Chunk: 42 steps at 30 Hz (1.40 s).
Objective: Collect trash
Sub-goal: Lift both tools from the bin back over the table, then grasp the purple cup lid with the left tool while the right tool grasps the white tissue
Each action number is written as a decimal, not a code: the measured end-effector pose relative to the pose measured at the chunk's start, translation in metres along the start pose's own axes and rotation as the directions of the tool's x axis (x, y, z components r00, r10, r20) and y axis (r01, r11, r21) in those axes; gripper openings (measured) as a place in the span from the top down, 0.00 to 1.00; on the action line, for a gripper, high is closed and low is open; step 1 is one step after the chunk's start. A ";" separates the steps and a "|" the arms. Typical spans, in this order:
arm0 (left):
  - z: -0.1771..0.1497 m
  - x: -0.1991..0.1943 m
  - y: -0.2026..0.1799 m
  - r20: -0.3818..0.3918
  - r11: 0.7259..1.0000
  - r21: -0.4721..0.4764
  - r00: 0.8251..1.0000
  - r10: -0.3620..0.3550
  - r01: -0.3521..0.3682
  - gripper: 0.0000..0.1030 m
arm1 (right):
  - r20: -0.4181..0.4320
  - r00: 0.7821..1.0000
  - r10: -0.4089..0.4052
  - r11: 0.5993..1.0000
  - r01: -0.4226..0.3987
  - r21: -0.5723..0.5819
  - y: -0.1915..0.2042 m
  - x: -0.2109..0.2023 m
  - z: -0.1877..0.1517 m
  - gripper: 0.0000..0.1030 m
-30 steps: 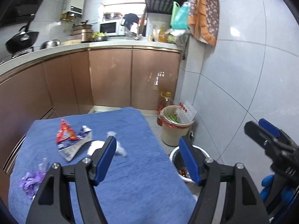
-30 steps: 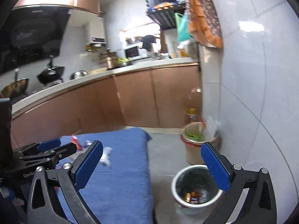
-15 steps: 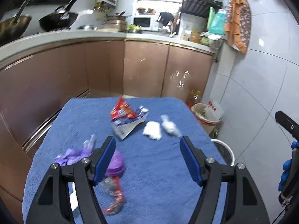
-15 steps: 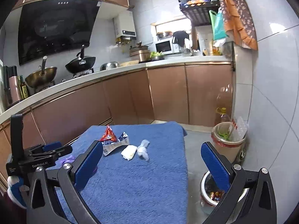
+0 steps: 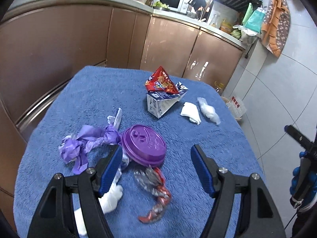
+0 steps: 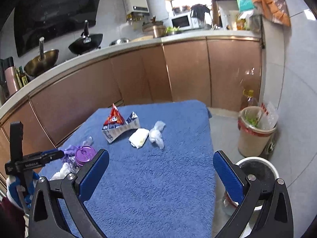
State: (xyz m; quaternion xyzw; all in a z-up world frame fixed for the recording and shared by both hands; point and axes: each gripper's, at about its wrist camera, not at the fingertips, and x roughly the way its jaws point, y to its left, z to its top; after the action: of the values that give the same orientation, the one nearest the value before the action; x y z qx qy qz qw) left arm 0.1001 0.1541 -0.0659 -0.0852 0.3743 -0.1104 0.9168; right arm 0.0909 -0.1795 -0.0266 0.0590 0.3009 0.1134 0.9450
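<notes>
Our left tool (image 5: 156, 170), spread and empty, hangs nearest the round purple plastic lid (image 5: 144, 145) at twelve o'clock

Blue towel-covered table (image 5: 95, 91) bearing wrappers (image 5: 161, 82), tissue (image 5: 189, 112), purple lid (image 5: 143, 141)

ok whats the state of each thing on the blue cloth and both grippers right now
left gripper: open, empty
right gripper: open, empty
purple lid: lying flat
purple bag: crumpled, knotted
milk carton: flattened, torn open
red snack packet: crumpled, on the carton
white tissue: wadded
clear wrapper: twisted, blurred
white bin: open-topped
</notes>
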 end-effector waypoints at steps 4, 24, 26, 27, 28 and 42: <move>0.013 0.026 0.010 -0.045 0.999 -0.013 0.998 -0.031 0.030 0.32 | -0.042 0.999 0.020 1.000 -0.020 0.001 -0.004 0.029 0.001 0.00; 0.021 0.107 0.033 -0.263 0.999 -0.035 0.964 -0.033 0.025 0.33 | -0.152 0.987 0.060 0.998 -0.065 -0.026 -0.003 0.124 0.007 0.00; 0.021 0.109 0.031 -0.253 0.999 -0.030 0.967 -0.022 0.015 0.33 | -0.163 0.985 0.058 0.997 -0.064 -0.031 -0.002 0.132 0.008 0.00; 0.023 0.109 0.031 -0.247 1.000 -0.027 0.969 -0.018 0.011 0.33 | -0.168 0.984 0.061 0.997 -0.068 -0.032 -0.002 0.136 0.008 0.00; 0.024 0.109 0.030 -0.242 1.000 -0.023 0.970 -0.016 0.010 0.34 | -0.173 0.983 0.064 0.997 -0.071 -0.034 -0.001 0.139 0.008 0.00; 0.034 0.096 0.011 -0.165 0.998 0.054 0.986 -0.014 0.023 0.68 | -0.242 0.957 0.161 0.985 -0.173 -0.026 0.019 0.193 0.024 0.19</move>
State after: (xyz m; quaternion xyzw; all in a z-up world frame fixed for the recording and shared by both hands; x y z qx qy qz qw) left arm 0.1924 0.1420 -0.1081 -0.0537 0.4446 -0.1357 0.8838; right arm 0.2545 -0.1136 -0.1110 0.0479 0.4036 0.2061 0.8901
